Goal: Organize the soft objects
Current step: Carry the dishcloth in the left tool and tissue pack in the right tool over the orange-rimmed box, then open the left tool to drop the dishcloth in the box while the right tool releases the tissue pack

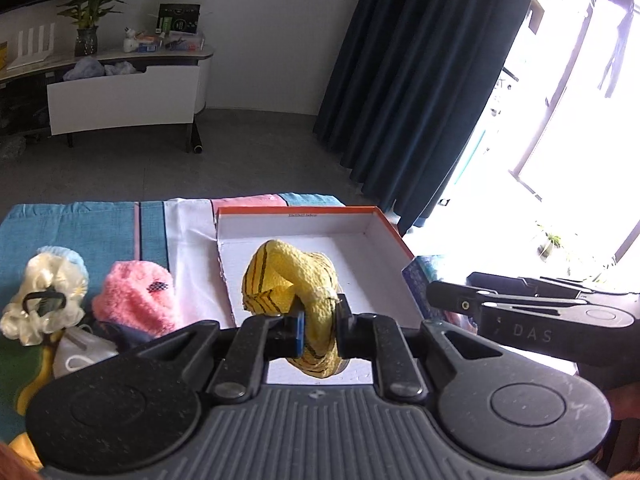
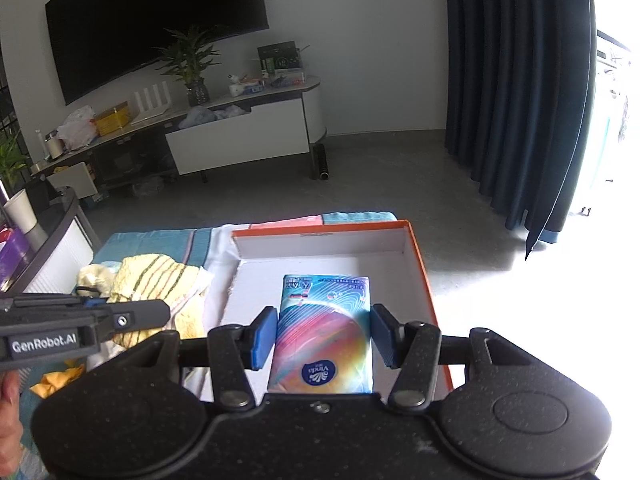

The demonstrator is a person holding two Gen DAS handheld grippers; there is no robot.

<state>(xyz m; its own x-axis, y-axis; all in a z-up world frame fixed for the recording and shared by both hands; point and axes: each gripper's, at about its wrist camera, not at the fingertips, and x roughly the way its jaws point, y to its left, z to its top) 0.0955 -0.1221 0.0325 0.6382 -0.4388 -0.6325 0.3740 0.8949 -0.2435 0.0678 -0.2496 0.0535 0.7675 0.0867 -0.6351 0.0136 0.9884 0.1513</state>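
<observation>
Striped bedspread (image 1: 80, 224), orange-rimmed white cardboard box (image 1: 384, 220) centre-frame: my left gripper (image 1: 320, 320), jaws pinching yellow striped sock (image 1: 296, 280); right gripper (image 2: 324, 336), jaws half-spread, flanking rainbow tissue pack (image 2: 326, 328) lengthwise, contact unclear.

The tissue pack's (image 2: 324, 332) near end is hidden behind the claw body.

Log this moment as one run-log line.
left gripper: shut on yellow sock | right gripper: holds tissue pack | over box
</observation>
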